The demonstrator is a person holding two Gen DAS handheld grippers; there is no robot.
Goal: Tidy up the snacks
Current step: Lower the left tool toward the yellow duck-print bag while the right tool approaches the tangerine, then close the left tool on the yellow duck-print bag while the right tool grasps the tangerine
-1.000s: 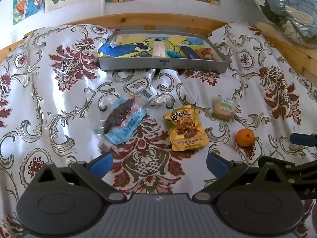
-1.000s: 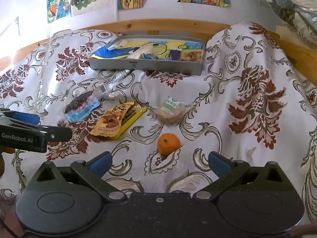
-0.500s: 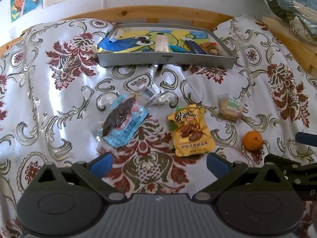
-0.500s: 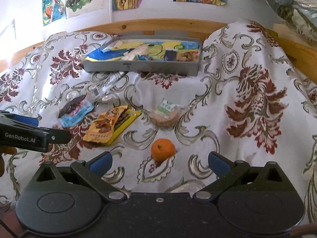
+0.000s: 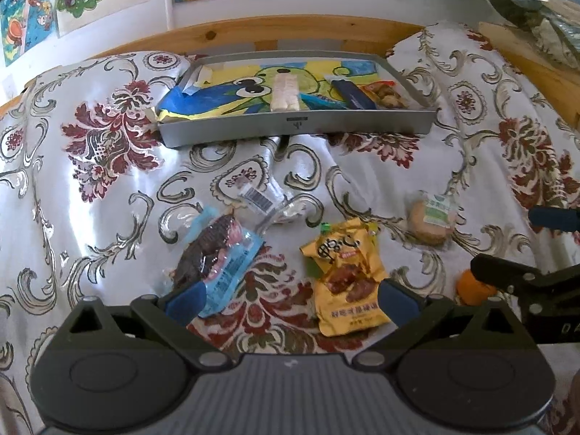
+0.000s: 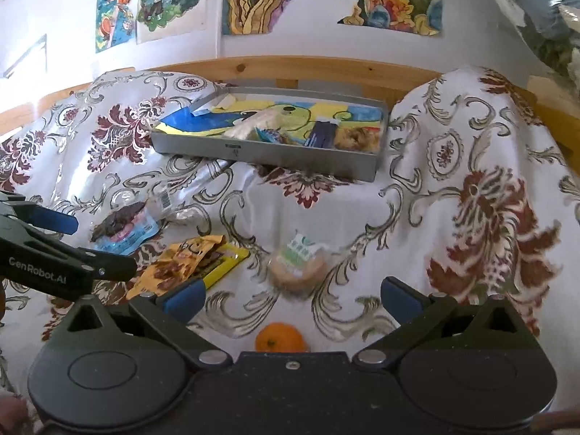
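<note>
A grey tray (image 5: 293,127) (image 6: 268,154) holding several snacks stands at the far side of the patterned cloth. Loose on the cloth lie a blue packet (image 5: 217,253) (image 6: 123,228), a yellow packet (image 5: 344,272) (image 6: 188,261), a clear wrapper with a barcode (image 5: 264,203), a round wrapped cake (image 5: 429,221) (image 6: 297,261) and an orange (image 5: 471,290) (image 6: 279,339). My left gripper (image 5: 290,299) is open, low over the blue and yellow packets. My right gripper (image 6: 290,297) is open, just above the orange with the cake ahead of it. Neither holds anything.
A wooden rail (image 6: 308,69) runs behind the tray, below a wall with posters. The cloth rises in a hump at the right (image 6: 489,163). Plastic-wrapped bundles (image 5: 536,7) sit at the upper right. Each gripper shows in the other's view at the side.
Both grippers have moved forward and lower over the cloth. The orange now sits at the bottom of the right wrist view, and the packets lie nearer the left fingers.
</note>
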